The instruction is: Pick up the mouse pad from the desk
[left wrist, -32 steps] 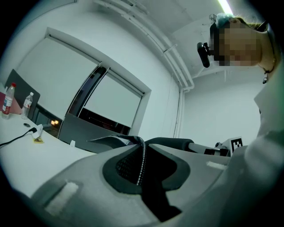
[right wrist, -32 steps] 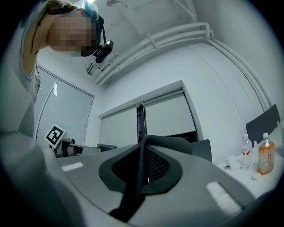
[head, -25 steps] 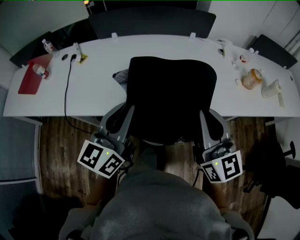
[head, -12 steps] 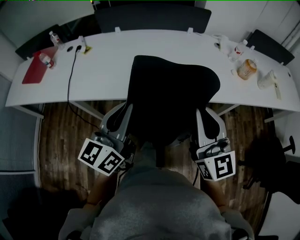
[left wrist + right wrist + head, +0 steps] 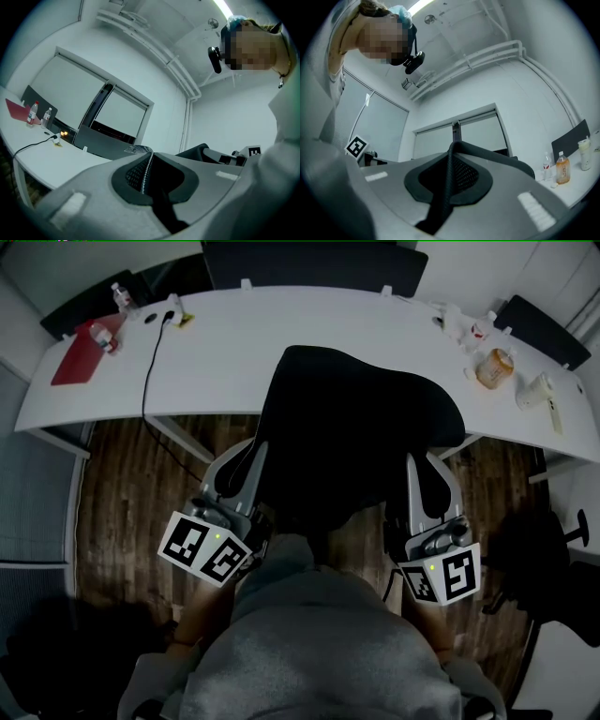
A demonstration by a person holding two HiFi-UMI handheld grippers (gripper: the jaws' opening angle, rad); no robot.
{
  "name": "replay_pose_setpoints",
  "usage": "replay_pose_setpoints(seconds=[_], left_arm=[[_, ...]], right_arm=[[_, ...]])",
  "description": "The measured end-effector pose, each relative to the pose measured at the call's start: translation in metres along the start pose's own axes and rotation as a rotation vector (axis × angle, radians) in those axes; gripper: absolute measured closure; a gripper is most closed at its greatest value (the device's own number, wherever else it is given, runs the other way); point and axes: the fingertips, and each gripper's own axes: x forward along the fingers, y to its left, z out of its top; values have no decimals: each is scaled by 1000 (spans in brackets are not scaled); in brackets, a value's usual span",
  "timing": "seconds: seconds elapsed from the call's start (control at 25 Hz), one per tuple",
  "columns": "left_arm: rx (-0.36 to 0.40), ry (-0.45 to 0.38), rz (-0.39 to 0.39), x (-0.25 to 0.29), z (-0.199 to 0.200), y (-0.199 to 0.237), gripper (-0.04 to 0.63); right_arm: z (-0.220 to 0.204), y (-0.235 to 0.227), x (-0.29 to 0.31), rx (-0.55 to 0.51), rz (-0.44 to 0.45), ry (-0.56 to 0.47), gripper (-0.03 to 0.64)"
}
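Observation:
A flat red pad (image 5: 75, 367) lies at the far left end of the white desk (image 5: 234, 343), with a small bottle (image 5: 101, 337) on it; the left gripper view shows the pad (image 5: 16, 111) far off. A black office chair (image 5: 361, 437) stands between me and the desk. My left gripper (image 5: 251, 454) is shut on the left edge of the chair's back, where mesh shows between the jaws (image 5: 149, 161). On the back's right edge my right gripper (image 5: 419, 465) is shut as well, with black mesh pinched in it (image 5: 452, 154).
A black cable (image 5: 145, 381) runs over the desk's left part to the floor. An orange jar (image 5: 492, 368) and white cups (image 5: 536, 390) stand at the desk's right end. Dark screens line the desk's far side. Wooden floor (image 5: 122, 484) lies to the chair's left and right.
The chair and both grippers have drawn back from the desk, which now sits higher and farther off in the head view. More wooden floor shows under the desk's edge.

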Motion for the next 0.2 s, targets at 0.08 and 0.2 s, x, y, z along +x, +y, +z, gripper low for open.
replay_pose_setpoints(seconds=[0.08,0.2], left_arm=[[-5,-2,0,-6,2,-2,584],[-9,-9,-4,-12,6,-6,584]], right_arm=[[4,4,-4,-2,0,-1,597],[10,12,-9,-10,7,-6,597]])
